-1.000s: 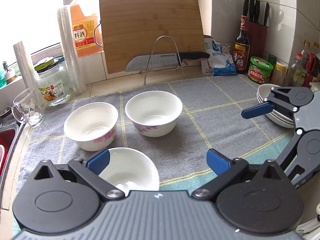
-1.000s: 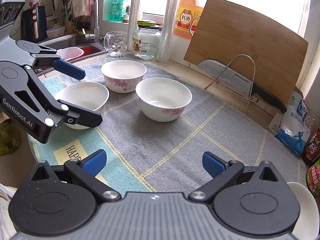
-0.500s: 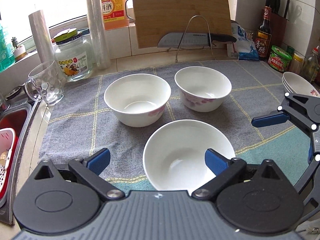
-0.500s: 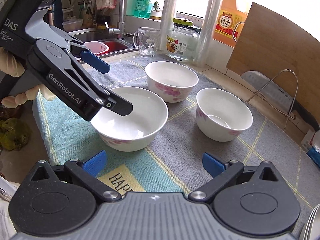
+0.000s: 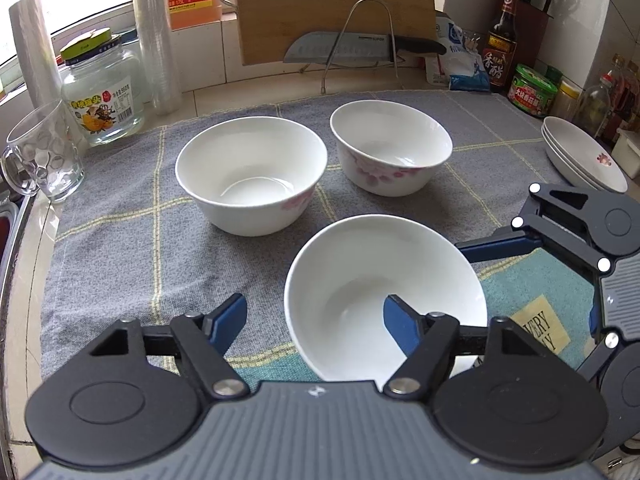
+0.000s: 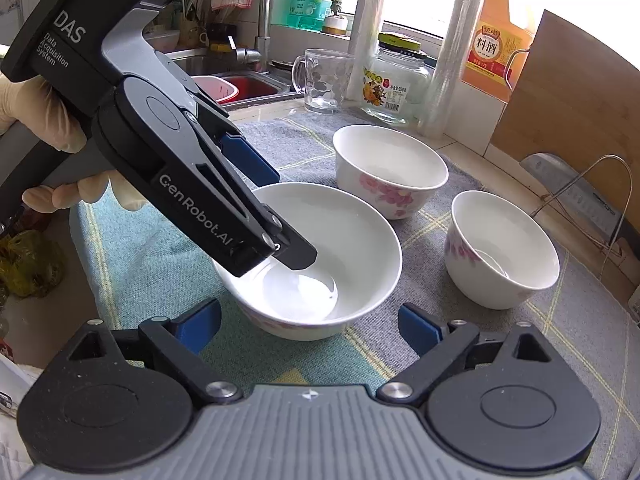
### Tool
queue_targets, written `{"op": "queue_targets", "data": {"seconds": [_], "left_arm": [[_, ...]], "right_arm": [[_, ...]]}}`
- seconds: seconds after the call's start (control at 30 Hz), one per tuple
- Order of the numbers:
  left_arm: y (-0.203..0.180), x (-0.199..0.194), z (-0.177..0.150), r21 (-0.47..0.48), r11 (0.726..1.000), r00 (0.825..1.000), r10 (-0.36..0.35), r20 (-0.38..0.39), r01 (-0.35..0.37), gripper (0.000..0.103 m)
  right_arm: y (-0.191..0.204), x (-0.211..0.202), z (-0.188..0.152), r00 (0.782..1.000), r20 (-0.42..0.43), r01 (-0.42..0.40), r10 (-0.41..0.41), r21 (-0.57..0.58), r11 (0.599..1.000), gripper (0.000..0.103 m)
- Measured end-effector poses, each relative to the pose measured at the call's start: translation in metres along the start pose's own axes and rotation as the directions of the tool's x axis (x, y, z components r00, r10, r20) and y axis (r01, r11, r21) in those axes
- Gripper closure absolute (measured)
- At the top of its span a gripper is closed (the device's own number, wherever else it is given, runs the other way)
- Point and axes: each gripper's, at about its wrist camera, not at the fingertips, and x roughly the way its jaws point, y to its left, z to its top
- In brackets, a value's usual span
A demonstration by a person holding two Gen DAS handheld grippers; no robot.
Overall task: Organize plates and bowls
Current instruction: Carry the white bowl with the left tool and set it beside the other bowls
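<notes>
Three white bowls with pink flowers sit on a grey towel. The near bowl (image 5: 380, 292) (image 6: 320, 264) lies between my two grippers. My left gripper (image 5: 314, 316) is open and straddles its rim, with the right finger inside the bowl and the left finger outside. In the right wrist view the left gripper (image 6: 276, 216) reaches down into that bowl. My right gripper (image 6: 310, 322) is open and empty just in front of the same bowl. Two more bowls (image 5: 252, 174) (image 5: 390, 146) stand behind. A stack of white plates (image 5: 580, 156) sits at the right.
A glass mug (image 5: 40, 152), a jar (image 5: 100, 88) and plastic rolls (image 5: 156, 36) stand at the back left by the sink (image 6: 240, 84). A cutting board (image 5: 332, 4) and a knife on a rack (image 5: 360, 46) stand behind. Sauce bottles and jars (image 5: 532, 90) crowd the back right.
My left gripper has swung left and moved onto the near bowl, so one finger is now inside it. My right gripper has turned left and come close to the same bowl.
</notes>
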Motion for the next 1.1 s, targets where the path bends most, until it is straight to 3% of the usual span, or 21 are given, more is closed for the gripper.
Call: {"op": "queue_targets", "data": {"seconds": [0.07,0.43,1.1], "left_arm": [[0.0,0.002,0.001,0.008,1.0,1.0,-0.016,-0.008,0.016,0.037],[-0.003,0.005,0.006,0.056,0.996,0.997,-0.066,-0.03,0.068,0.048],[-0.009,-0.004,0.012,0.075,0.994,0.997,-0.08,-0.019,0.081,0.049]], "right_arm": [[0.0,0.001,0.001,1.0,-0.004,0.0,-0.001,-0.002,1.0,0.015],[0.0,0.001,0.003,1.0,-0.002,-0.001,0.001,-0.013,1.0,0.019],[-0.004,-0.01,0.006,1.0,0.009,-0.014,0.014,0.013,1.0,0.019]]}}
